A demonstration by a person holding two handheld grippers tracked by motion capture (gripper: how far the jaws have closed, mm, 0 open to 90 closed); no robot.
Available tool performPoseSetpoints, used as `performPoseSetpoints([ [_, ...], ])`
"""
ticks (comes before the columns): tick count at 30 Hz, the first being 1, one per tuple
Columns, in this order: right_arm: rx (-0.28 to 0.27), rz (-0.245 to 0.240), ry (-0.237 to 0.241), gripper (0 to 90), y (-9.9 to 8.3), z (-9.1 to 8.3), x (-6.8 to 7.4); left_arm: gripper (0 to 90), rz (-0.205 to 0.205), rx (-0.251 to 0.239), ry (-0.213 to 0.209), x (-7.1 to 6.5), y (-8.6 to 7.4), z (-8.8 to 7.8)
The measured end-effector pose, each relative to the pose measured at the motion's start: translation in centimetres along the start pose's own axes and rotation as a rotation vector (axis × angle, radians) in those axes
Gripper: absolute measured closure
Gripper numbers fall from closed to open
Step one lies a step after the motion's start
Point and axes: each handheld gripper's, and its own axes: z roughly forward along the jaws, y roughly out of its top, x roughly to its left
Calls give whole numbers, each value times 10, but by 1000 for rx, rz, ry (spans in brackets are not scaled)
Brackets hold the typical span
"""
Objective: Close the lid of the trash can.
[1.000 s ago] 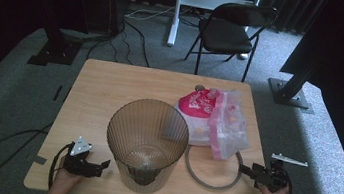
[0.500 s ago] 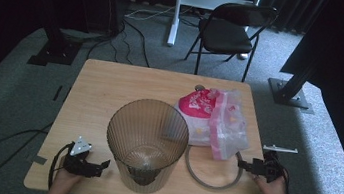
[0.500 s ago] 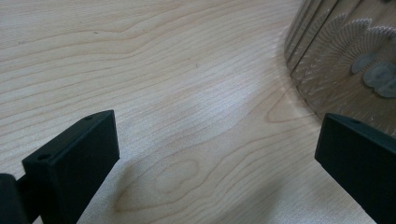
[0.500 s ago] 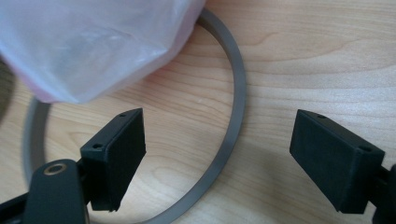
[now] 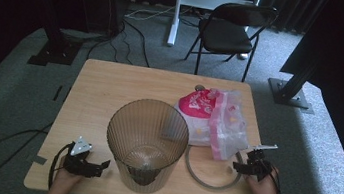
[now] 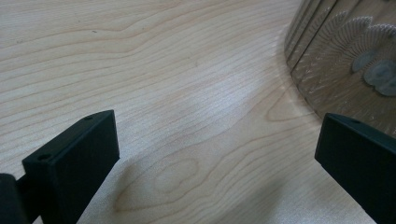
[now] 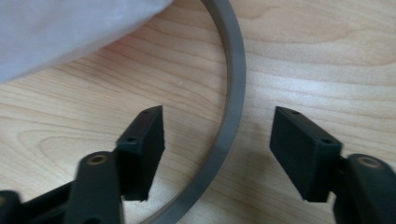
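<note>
right gripper view: right gripper (image 7: 217, 154) fingers (image 7: 142, 149) closing astride grey ring (image 7: 233, 93), not touching; left gripper (image 6: 219, 154) spread wide

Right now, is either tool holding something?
No. The right tool straddles the grey ring, its jaws closing but not yet touching. The left tool is open over bare table.

Grey ring (image 7: 233, 93) lying on wooden table (image 7: 327, 56), right hand-held gripper (image 7: 217, 149) straddling it, jaws closing, pads not touching; pale bag (image 7: 60, 28) corner above
</note>
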Motion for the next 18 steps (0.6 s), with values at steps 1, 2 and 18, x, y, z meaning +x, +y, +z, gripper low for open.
performPoseSetpoints([
  [1, 11, -4, -12, 410, 0, 2, 1, 0, 1, 1, 0, 0, 0, 0],
  [2, 12, -10, -19, 428, -1, 3, 2, 0, 1, 1, -1, 0, 0, 0],
  [18, -61, 68, 23, 826, -7, 2, -8, 0, 6, 5, 7, 0, 0, 0],
])
